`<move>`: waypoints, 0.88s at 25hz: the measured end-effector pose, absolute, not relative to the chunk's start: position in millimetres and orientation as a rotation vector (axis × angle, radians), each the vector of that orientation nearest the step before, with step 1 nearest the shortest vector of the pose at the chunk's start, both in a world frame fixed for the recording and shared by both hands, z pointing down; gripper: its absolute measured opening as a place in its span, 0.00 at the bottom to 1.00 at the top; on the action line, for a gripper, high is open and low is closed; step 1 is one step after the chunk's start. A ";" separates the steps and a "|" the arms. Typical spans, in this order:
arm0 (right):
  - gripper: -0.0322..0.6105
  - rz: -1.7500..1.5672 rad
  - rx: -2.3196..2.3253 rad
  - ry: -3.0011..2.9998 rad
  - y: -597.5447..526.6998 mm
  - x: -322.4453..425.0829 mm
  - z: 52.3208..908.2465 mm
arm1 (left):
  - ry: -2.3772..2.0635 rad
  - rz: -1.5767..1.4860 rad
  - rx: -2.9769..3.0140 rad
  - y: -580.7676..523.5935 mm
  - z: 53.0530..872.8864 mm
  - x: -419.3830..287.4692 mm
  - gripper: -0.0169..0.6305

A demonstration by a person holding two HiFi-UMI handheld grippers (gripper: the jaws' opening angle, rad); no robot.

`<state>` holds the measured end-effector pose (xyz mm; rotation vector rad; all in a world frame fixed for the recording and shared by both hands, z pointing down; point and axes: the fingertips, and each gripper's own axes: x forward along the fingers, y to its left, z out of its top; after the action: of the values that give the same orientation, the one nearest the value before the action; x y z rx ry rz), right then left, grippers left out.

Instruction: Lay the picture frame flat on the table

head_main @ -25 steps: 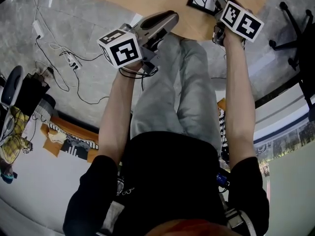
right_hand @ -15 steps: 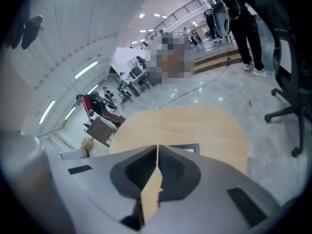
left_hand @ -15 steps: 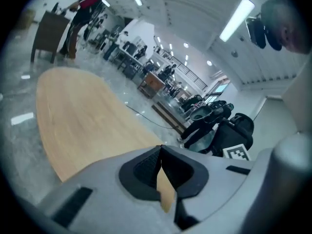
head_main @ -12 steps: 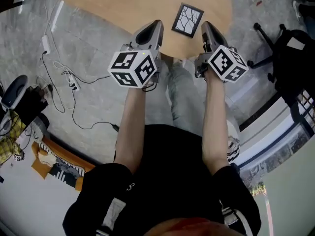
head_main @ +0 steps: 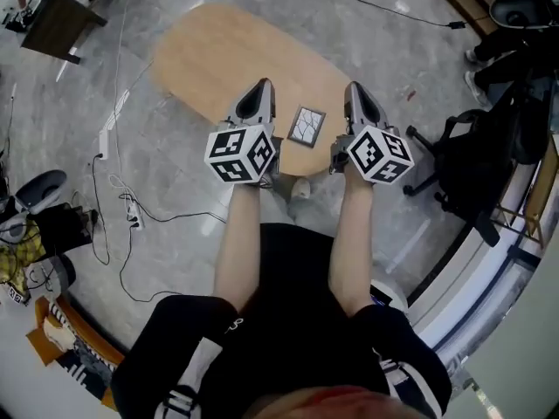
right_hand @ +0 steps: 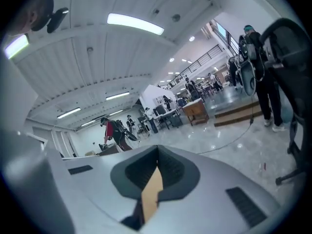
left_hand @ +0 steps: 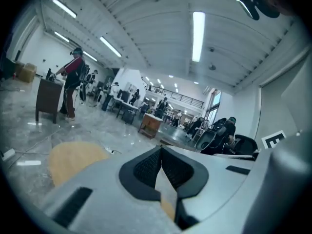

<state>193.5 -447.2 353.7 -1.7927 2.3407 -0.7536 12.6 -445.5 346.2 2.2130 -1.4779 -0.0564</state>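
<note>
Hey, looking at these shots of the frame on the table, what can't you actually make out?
Artwork in the picture frame: head view, too small; only dark branching lines show.
Picture frame in both gripper views: outside them; they aim past the table.
Table legs: head view, hidden under the tabletop.
People in the background: gripper views, too small for detail.

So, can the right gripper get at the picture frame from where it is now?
Probably yes. The picture frame lies on the table just beside the right gripper, with nothing between them. The gripper's jaws are shut and would need opening first.
</note>
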 end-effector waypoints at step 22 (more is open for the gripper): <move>0.07 -0.145 -1.769 2.556 -467.2 178.4 209.3 | -1.720 -0.209 2.395 -466.9 216.5 -4.1 0.04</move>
<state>178.4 -467.2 209.3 -1.7688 2.5560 -0.1453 -4.1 -466.9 216.5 2.3946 -1.7203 -0.2095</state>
